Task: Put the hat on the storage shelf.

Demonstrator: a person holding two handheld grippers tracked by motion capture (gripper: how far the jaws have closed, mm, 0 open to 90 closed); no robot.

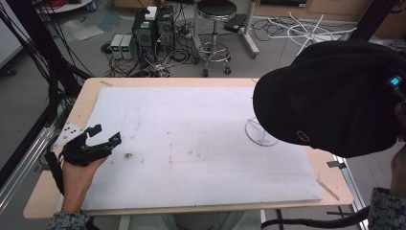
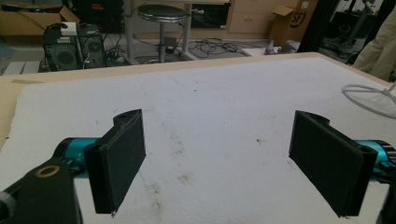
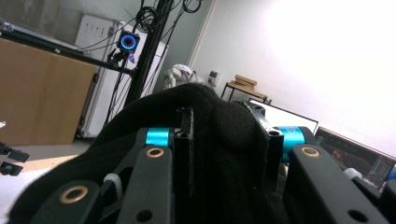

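My right claw (image 3: 229, 154) is clenched on a black cap (image 3: 219, 116) — the cloth is bunched between the two pads, seen in the right gripper view. In the high view the cap (image 1: 330, 96) hangs above the right side of the bench (image 1: 52, 191), large and close to that camera. Under its lower left edge stands a white wire stand (image 1: 261, 134) on the white mat (image 1: 201, 143); part of the stand is hidden by the cap, so I cannot tell how far the cap is from it.

My left claw (image 2: 219, 158) is released, pads well apart, nothing between them. It hovers over the left edge of the mat, held in my left hand (image 1: 79, 175), pointing across toward the stand (image 2: 371, 95).

Judgement: work in hand is carrying the cap, probably to the stand.

Risks:
- Grip is on soft cloth only — a fold could slide out of the pads and the cap drop onto the mat.
- The stand looks light; a brush from the cap's brim could tip or shove it.
- The cap blocks my sight of the stand from above, so lining it up is guesswork.

Containers: none on the bench. Mat carries only the stand, some stains and a small dark speck (image 1: 128, 155) near my left claw.
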